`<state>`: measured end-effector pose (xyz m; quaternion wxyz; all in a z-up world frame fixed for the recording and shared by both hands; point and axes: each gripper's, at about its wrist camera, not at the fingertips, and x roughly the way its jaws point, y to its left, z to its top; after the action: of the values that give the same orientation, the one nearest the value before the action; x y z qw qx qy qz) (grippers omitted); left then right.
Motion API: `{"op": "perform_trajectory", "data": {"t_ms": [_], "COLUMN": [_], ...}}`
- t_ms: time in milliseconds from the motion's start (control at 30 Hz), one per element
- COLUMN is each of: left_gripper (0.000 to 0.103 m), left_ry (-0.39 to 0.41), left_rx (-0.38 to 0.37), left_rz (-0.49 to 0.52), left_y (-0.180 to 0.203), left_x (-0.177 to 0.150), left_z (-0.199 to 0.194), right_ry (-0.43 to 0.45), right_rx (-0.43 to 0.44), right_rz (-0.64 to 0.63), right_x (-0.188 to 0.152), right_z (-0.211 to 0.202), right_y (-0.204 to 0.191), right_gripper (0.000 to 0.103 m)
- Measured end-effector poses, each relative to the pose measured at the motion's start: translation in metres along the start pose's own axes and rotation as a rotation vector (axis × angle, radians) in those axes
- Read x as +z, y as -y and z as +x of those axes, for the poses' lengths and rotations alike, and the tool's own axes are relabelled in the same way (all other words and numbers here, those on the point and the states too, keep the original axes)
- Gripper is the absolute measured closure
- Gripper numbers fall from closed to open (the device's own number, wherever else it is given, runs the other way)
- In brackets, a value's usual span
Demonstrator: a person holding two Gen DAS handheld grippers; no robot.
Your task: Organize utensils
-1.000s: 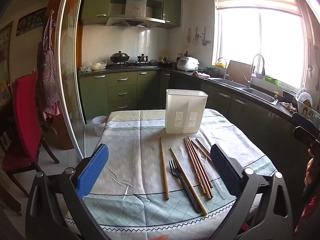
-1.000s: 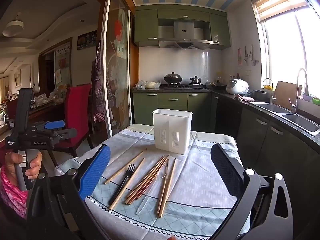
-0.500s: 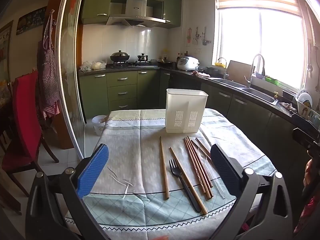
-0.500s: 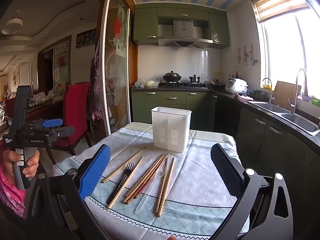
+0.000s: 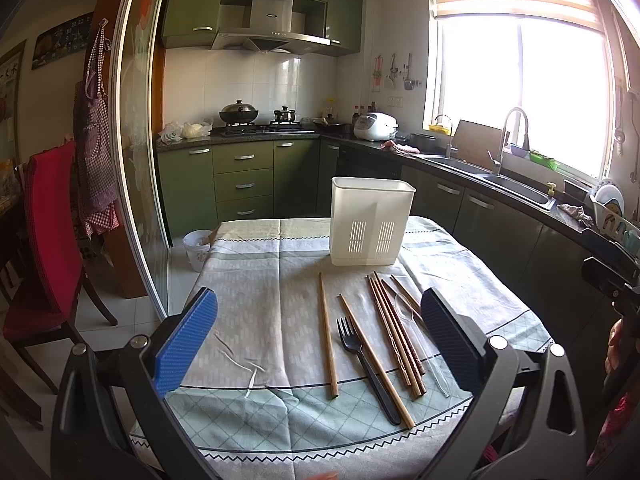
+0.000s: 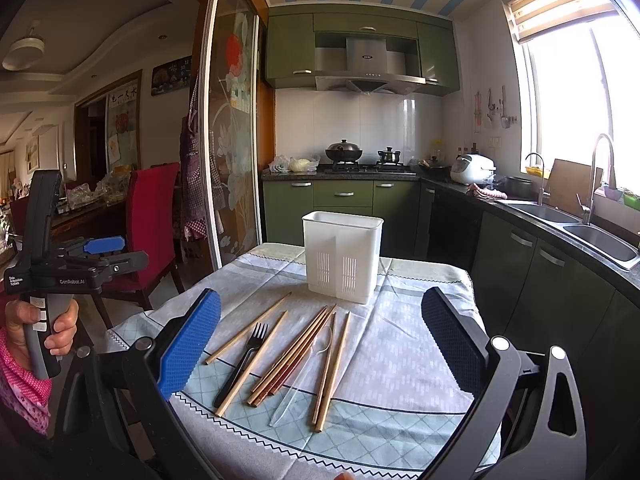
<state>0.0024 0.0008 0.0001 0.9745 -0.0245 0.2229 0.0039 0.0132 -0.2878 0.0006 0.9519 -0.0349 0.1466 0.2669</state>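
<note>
A white slotted utensil holder stands upright at the far side of the table. In front of it lie several wooden chopsticks, a black plastic fork and a clear plastic spoon, side by side on the tablecloth. My left gripper hovers open above the near edge, empty. My right gripper is also open and empty, held over the near right corner. The left gripper shows in the right wrist view, held by a hand.
The table has a pale checked cloth. A red chair and a glass sliding door stand to the left. A small white bin is on the floor. Green cabinets and a sink counter run along the right.
The right gripper has drifted slightly, so the utensils and holder shift a little left and up in its view. The left view is nearly unchanged.
</note>
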Motion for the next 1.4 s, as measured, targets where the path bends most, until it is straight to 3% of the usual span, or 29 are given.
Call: {"op": "perform_trajectory", "data": {"t_ms": [1400], "left_gripper": [0.006], "left_ry": [-0.006], "left_rx": [-0.002], "left_rz": [0.000], "left_y": [0.0016], "left_x": [-0.0060], "left_z": [0.0031], "right_ry": [-0.010], "right_rx": [-0.005], "right_rz": [0.011], "right_x": [-0.0042], "right_z": [0.0056], "right_y": [0.0033], "right_gripper": [0.004]}}
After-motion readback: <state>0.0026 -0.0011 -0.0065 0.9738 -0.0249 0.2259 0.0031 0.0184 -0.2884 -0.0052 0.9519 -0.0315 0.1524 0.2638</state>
